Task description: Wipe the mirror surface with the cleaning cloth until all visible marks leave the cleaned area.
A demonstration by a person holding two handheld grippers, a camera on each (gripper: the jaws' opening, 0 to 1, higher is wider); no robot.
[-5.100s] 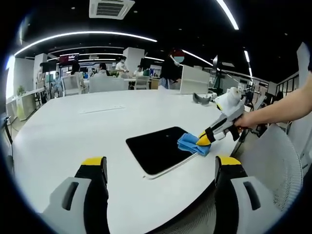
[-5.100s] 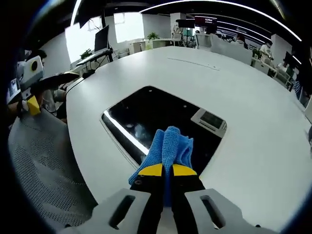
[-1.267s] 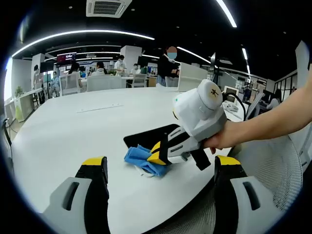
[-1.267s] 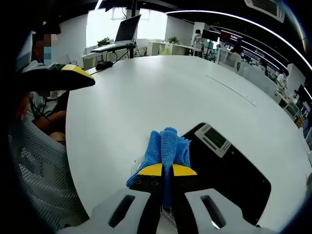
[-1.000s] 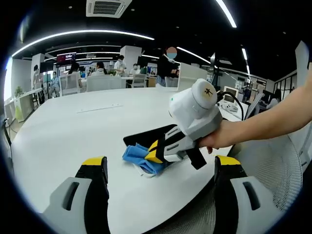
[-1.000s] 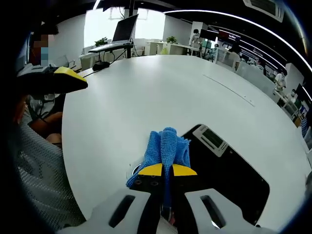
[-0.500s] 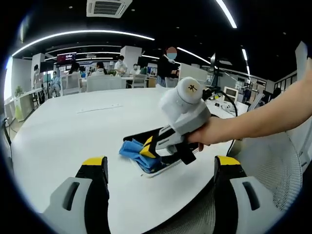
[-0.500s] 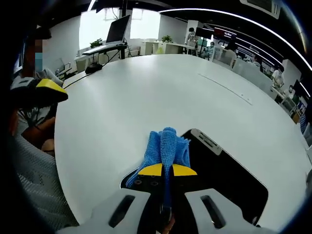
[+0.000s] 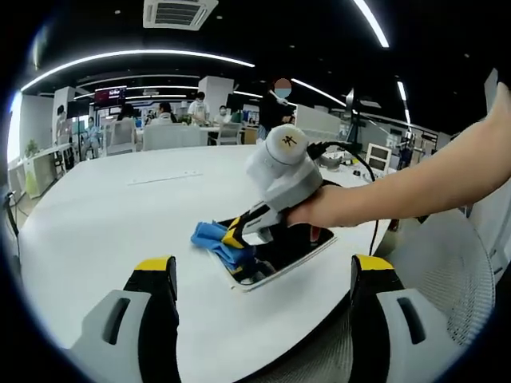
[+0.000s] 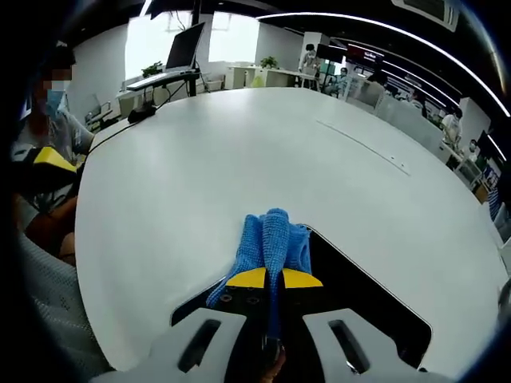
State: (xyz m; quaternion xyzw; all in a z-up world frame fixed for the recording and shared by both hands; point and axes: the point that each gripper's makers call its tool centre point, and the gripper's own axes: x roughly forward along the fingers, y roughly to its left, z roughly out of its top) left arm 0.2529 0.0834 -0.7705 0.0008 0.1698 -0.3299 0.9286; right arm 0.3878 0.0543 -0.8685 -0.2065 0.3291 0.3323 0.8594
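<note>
A dark rectangular mirror [image 9: 281, 249] [image 10: 363, 299] with a pale rim lies flat on the white table [image 9: 104, 215]. My right gripper [image 10: 269, 278] [image 9: 235, 234] is shut on a folded blue cleaning cloth [image 10: 271, 239] [image 9: 215, 239], and the cloth presses on the mirror's left corner area. A person's hand [image 9: 319, 209] holds that gripper. My left gripper [image 9: 263, 267] hovers at the table's near edge, open, with nothing between its yellow-tipped fingers [image 9: 156, 267]. In the right gripper view a yellow tip of the left gripper [image 10: 49, 158] shows at the far left.
The white table [image 10: 200, 159] spreads wide around the mirror. A mesh chair back [image 9: 463, 271] stands at the near right. Farther back are desks, monitors [image 10: 180, 38] and several people [image 9: 279, 100]. A black cable [image 9: 363, 171] runs from the right gripper.
The right gripper has carried the cloth leftward across the mirror, from its right edge to its left corner, then a little farther back. The left gripper has held still.
</note>
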